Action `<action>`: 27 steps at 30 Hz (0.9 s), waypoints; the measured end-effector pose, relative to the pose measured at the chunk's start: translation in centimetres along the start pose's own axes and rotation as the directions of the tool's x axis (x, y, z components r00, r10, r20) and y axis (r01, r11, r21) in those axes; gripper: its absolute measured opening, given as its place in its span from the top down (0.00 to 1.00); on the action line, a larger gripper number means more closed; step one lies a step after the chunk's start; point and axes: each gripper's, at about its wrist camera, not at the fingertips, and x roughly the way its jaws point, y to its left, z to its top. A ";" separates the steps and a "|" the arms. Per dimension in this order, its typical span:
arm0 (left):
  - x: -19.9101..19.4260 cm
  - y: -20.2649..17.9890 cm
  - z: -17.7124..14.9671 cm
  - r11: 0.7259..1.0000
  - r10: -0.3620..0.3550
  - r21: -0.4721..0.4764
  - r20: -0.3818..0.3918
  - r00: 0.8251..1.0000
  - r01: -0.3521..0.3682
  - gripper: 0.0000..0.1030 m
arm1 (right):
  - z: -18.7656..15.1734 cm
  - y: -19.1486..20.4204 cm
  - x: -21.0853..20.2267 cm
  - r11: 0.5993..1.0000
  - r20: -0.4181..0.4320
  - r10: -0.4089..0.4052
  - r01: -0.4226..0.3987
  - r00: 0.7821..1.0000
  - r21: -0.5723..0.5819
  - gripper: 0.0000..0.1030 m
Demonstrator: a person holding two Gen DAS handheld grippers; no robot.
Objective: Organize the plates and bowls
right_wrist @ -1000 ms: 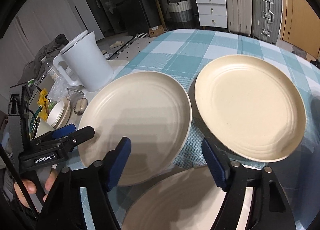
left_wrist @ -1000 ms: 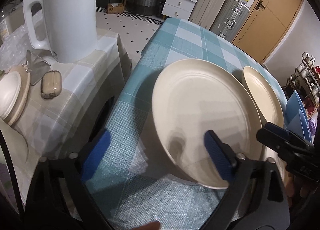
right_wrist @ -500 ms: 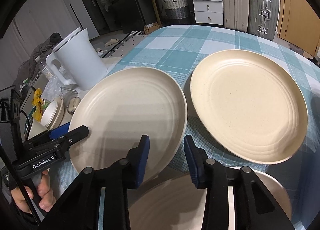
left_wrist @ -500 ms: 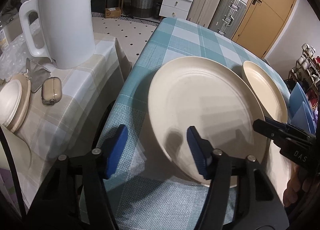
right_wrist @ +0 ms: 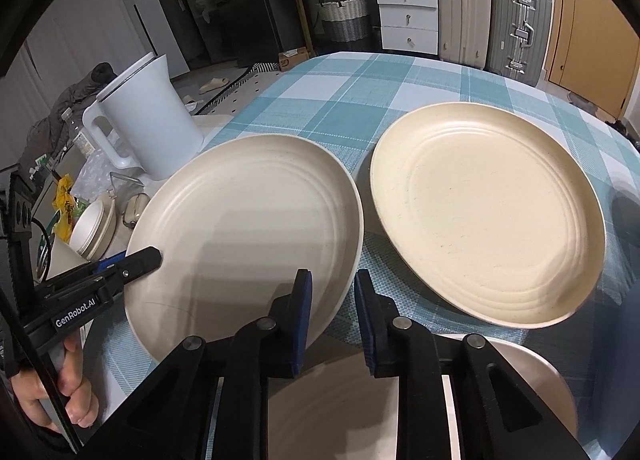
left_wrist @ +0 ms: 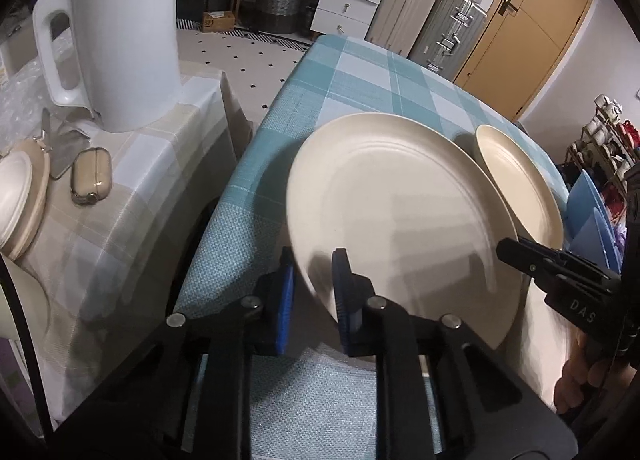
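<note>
A cream plate (left_wrist: 400, 216) is lifted at its near edge off the blue checked tablecloth (left_wrist: 360, 76). My left gripper (left_wrist: 312, 292) is shut on its left rim. My right gripper (right_wrist: 332, 308) is shut on its right rim; the plate also shows in the right wrist view (right_wrist: 248, 228). A second cream plate (right_wrist: 484, 208) lies flat to the right; it also shows in the left wrist view (left_wrist: 520, 188). A third plate (right_wrist: 360, 400) lies under my right gripper, mostly hidden.
A white kettle (left_wrist: 120, 40) stands on a side table (left_wrist: 132, 188) to the left, with a small case (left_wrist: 90, 176) and stacked bowls (left_wrist: 16, 200). Blue plates (left_wrist: 592, 216) stand at the far right. Suitcases and drawers stand behind.
Both grippers have closed from wide open onto opposite rims of the left plate, and the plate's near edge has come up off the cloth.
</note>
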 end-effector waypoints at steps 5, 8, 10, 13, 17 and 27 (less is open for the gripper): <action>-0.1 -0.1 -0.1 1.000 0.007 0.003 0.002 1.000 -0.007 0.85 | 0.0 0.0 -0.2 1.000 0.005 0.005 -0.005 1.000 0.000 0.81; -0.4 -0.3 -0.2 1.000 0.019 0.018 0.012 1.000 -0.019 0.85 | 0.0 0.0 -0.3 1.000 0.009 0.005 -0.005 1.000 0.001 0.81; -0.8 -0.4 -0.2 0.999 0.025 0.027 0.022 0.999 -0.026 0.85 | 0.0 0.0 -0.5 1.000 0.015 0.007 -0.007 1.000 0.003 0.81; -1.4 -0.5 -0.1 0.999 0.023 0.028 0.035 0.999 -0.024 0.85 | -0.1 0.1 -0.9 1.000 0.024 0.012 -0.012 1.000 0.004 0.81; -2.3 -0.5 -0.3 0.999 0.020 0.028 0.044 0.999 -0.021 0.85 | -0.2 0.3 -1.8 1.000 0.039 0.015 -0.015 0.999 0.000 0.81; -4.7 -1.4 -1.0 0.998 0.014 0.053 0.073 0.997 -0.018 0.85 | -0.9 0.6 -4.7 1.000 0.081 0.012 -0.012 0.997 0.006 0.81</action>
